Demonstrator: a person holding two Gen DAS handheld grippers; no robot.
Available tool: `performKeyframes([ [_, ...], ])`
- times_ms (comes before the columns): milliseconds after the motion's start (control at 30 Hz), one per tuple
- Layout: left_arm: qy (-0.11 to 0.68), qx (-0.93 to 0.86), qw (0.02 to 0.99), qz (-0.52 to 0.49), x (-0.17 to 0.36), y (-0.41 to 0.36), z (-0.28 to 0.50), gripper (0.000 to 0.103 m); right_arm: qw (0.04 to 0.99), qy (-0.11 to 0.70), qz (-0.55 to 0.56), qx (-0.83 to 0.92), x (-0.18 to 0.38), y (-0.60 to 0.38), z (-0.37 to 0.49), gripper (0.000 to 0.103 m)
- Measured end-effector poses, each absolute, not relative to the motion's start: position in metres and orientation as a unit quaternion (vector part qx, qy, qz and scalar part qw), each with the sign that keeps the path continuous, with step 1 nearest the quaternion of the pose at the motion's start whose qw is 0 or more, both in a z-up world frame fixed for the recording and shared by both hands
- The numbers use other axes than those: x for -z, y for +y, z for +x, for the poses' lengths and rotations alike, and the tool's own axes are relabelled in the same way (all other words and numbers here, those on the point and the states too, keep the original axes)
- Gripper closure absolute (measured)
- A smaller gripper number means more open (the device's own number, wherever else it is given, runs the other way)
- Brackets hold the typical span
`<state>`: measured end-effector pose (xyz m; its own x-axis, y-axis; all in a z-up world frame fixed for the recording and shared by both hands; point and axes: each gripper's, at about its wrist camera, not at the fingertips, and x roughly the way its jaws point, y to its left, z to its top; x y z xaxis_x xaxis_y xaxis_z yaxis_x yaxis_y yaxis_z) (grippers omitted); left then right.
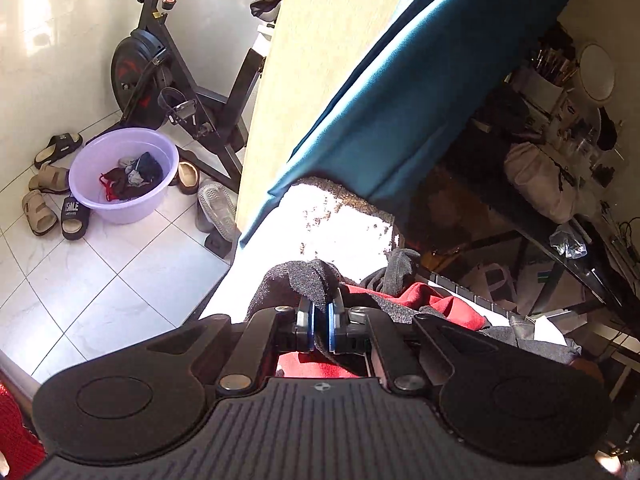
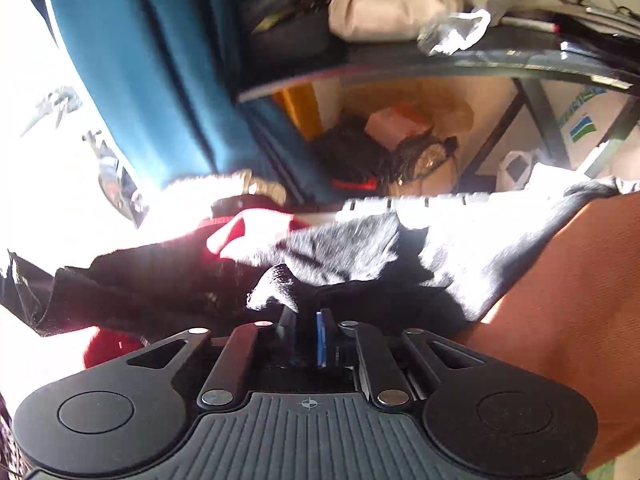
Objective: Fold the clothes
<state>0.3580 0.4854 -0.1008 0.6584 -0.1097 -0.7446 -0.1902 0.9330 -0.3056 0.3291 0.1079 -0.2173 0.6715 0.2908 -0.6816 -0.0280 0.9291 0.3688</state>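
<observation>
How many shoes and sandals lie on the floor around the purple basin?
6. Left of the purple basin: black sandal, upper tan sandal, lower tan sandal, black slide. Right of it: brown slipper, grey shoe. The basin may hide more.

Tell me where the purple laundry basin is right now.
In the left wrist view, the purple basin sits on the tiled floor at far left, in front of the exercise bike, ringed by sandals.
</observation>
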Motion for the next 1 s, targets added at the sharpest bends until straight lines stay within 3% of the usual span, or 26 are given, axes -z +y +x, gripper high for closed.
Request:
performKeyframes([
  [233, 0.415, -0.050, 0.886, -0.202, 0.107, 0.506, 0.372, 0.093, 0.910, 0.351, 0.216, -0.036, 0.182, 0.042, 0.317, 0.097],
  [300, 0.439, -0.017, 0.879, -0.188, 0.115, 0.489, 0.380, 0.075, 0.908, 0.347, 0.231, -0.026, 0.179, 0.028, 0.312, 0.097],
  [367, 0.454, 0.019, 0.874, -0.173, 0.123, 0.470, 0.386, 0.034, 0.907, 0.344, 0.240, -0.020, 0.179, 0.021, 0.306, 0.097],
  [433, 0.465, 0.053, 0.870, -0.157, 0.127, 0.450, 0.391, 0.032, 0.907, 0.343, 0.244, -0.022, 0.179, 0.022, 0.300, 0.097],
  [600, 0.501, 0.146, 0.842, -0.134, 0.145, 0.398, 0.405, 0.012, 0.903, 0.345, 0.253, -0.035, 0.175, 0.031, 0.285, 0.097],
  [733, 0.540, 0.190, 0.817, -0.074, 0.179, 0.349, 0.421, 0.011, 0.901, 0.351, 0.254, -0.037, 0.177, 0.031, 0.281, 0.097],
  [900, 0.601, 0.206, 0.772, 0.020, 0.221, 0.313, 0.430, 0.025, 0.899, 0.356, 0.253, -0.024, 0.183, 0.025, 0.277, 0.097],
  [1000, 0.611, 0.213, 0.763, -0.006, 0.228, 0.318, 0.427, 0.050, 0.897, 0.360, 0.255, -0.023, 0.187, 0.025, 0.275, 0.097],
])
